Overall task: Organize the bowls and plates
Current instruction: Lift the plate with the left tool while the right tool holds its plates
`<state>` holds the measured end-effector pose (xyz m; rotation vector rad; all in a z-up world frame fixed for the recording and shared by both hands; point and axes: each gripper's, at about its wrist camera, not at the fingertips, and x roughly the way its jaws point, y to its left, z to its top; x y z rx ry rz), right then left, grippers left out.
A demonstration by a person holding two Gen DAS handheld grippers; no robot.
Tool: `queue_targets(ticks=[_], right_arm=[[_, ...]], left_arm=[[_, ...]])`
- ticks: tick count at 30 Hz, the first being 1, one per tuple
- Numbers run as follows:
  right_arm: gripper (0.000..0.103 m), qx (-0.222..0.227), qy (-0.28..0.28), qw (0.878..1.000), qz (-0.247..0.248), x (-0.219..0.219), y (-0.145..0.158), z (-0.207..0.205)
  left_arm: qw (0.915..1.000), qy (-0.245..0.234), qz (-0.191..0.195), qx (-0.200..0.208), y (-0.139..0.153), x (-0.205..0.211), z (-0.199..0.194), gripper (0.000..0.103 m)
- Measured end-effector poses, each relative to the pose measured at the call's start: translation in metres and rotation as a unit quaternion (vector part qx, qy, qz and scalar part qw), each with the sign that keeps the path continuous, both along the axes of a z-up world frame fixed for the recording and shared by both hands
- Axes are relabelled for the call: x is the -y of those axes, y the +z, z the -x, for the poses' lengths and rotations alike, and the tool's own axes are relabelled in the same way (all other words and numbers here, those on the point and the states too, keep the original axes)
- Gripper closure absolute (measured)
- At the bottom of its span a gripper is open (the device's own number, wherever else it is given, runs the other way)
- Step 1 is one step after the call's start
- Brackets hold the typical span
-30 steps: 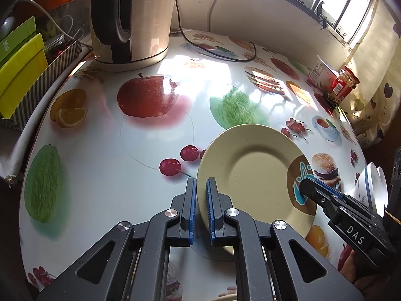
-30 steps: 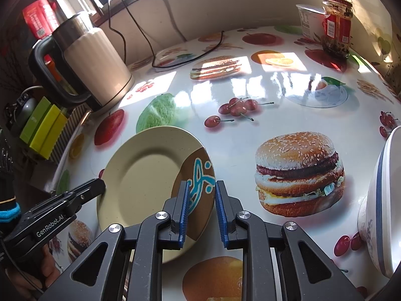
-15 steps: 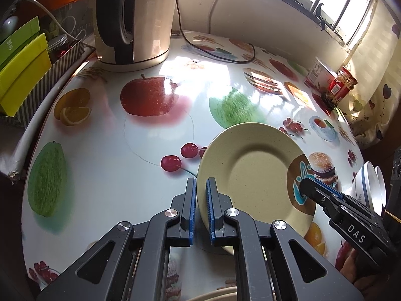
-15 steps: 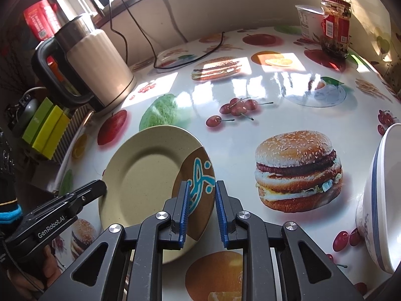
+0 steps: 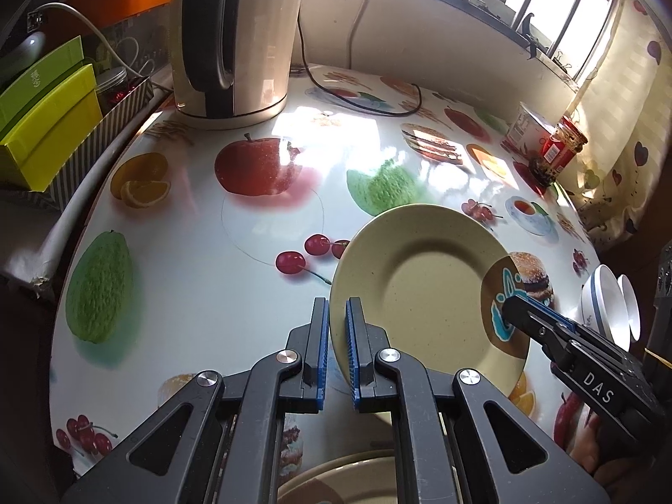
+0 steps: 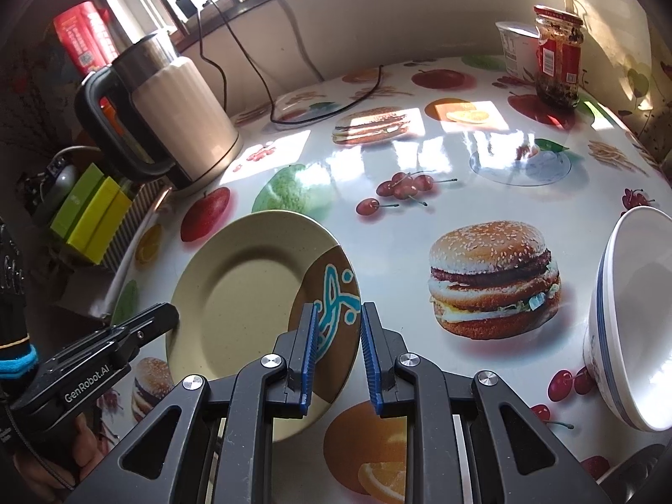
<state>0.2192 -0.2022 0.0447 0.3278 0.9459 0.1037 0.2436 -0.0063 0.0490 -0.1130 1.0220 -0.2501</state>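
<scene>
Grippers are both pinching the beige plate (image 5: 424, 290): our left gripper (image 5: 336, 336) is clamping its left rim, our right gripper (image 6: 336, 336) its brown-patterned right rim, holding it tilted above the table (image 5: 201, 294) near the front edge.

Second plate (image 5: 336, 479) cut off below
</scene>
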Motion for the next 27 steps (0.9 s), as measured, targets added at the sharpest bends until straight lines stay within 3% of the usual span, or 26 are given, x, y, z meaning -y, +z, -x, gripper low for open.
queue_targets(ticks=[27], right_arm=[[0.083, 0.012, 0.016, 1.000, -0.002, -0.014, 0.017, 0.049]], left_arm=[[0.9998, 0.009, 0.004, 0.017, 0.015, -0.015, 0.054, 0.095]])
